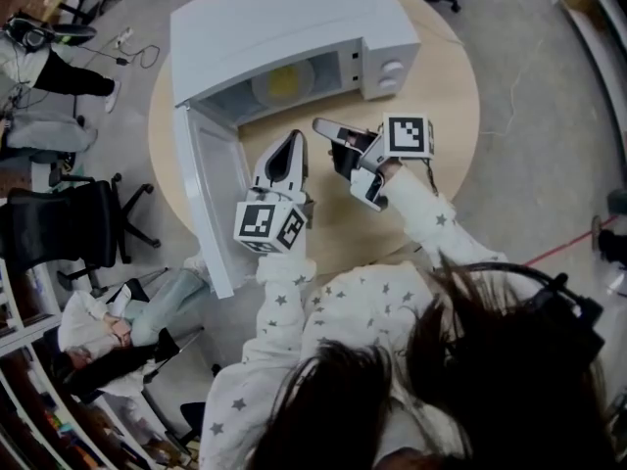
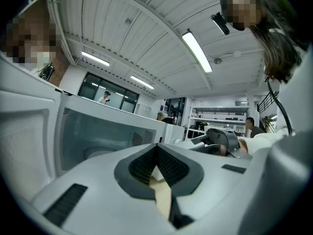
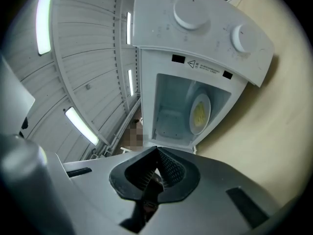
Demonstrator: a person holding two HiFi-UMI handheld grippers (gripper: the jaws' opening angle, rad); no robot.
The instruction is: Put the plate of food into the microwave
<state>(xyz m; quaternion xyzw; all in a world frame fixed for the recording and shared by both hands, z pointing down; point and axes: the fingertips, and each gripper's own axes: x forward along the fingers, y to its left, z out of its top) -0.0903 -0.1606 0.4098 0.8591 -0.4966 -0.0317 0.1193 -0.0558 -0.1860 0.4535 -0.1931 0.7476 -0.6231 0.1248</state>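
Our plate of food (image 1: 284, 81) sits inside the microwave (image 1: 294, 13) at the far side of the table (image 1: 446, 116), with the door (image 1: 208, 189) swung open to the left. We hold the left gripper (image 1: 293, 140) and right gripper (image 1: 323, 125) near the opening, both with fingers clenched together on nothing.

Grey floor (image 1: 534, 155) with a red line (image 1: 568, 251), round wooden table (image 1: 446, 86), black office chairs (image 1: 73, 225) along the left, white ribbed ceiling (image 2: 122, 28) with long strip lights (image 2: 197, 51), dark glazed partition (image 2: 110, 89) at the far wall.
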